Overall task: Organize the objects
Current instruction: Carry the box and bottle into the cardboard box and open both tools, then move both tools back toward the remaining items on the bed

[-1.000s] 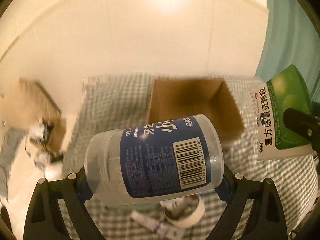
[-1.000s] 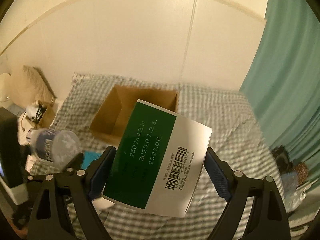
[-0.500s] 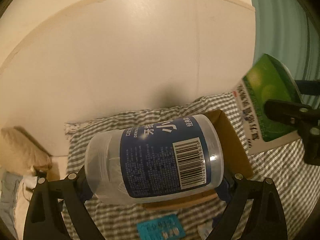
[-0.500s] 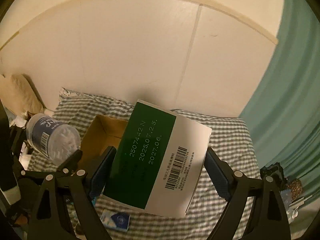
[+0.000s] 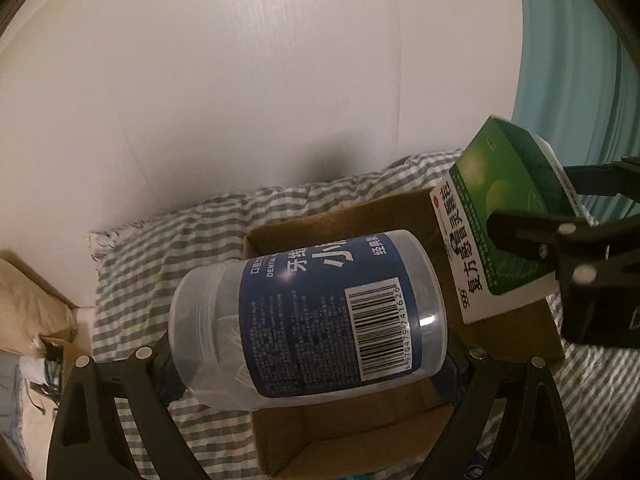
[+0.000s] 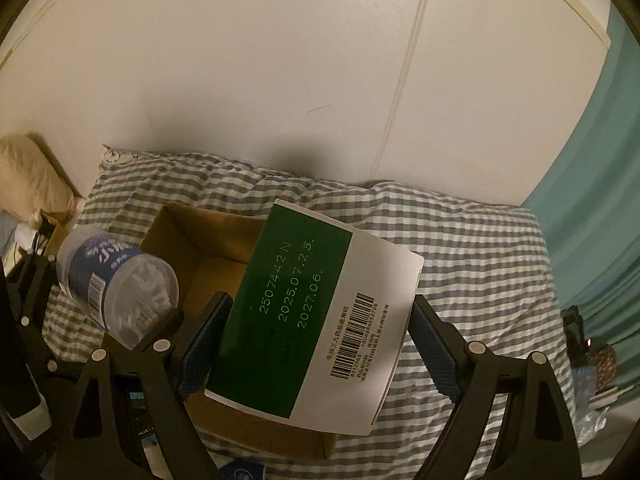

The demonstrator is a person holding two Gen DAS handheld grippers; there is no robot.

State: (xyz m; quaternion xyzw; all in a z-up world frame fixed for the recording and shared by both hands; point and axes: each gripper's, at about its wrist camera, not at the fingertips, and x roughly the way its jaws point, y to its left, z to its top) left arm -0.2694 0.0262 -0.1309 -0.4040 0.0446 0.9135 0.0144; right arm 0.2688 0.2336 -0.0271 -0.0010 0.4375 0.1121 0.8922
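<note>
My left tool (image 5: 308, 364) was clamped on a clear jar (image 5: 306, 316) with a blue label, held sideways above the open cardboard box (image 5: 360, 432) on the checked bed (image 6: 472, 248). My right tool (image 6: 316, 344) was clamped on a green-and-white medicine box (image 6: 316, 324), tilted over the same cardboard box's right side.

A home bedroom, plainly. Shown by a bed spread with a grey-and-white checked cover (image 6: 472, 264), a beige pillow (image 6: 32, 176) at its far left, a plain white wall (image 6: 280, 72) close behind, a teal curtain (image 6: 600, 200) on the right, and an open cardboard box (image 6: 200, 240) resting on the bedding.
</note>
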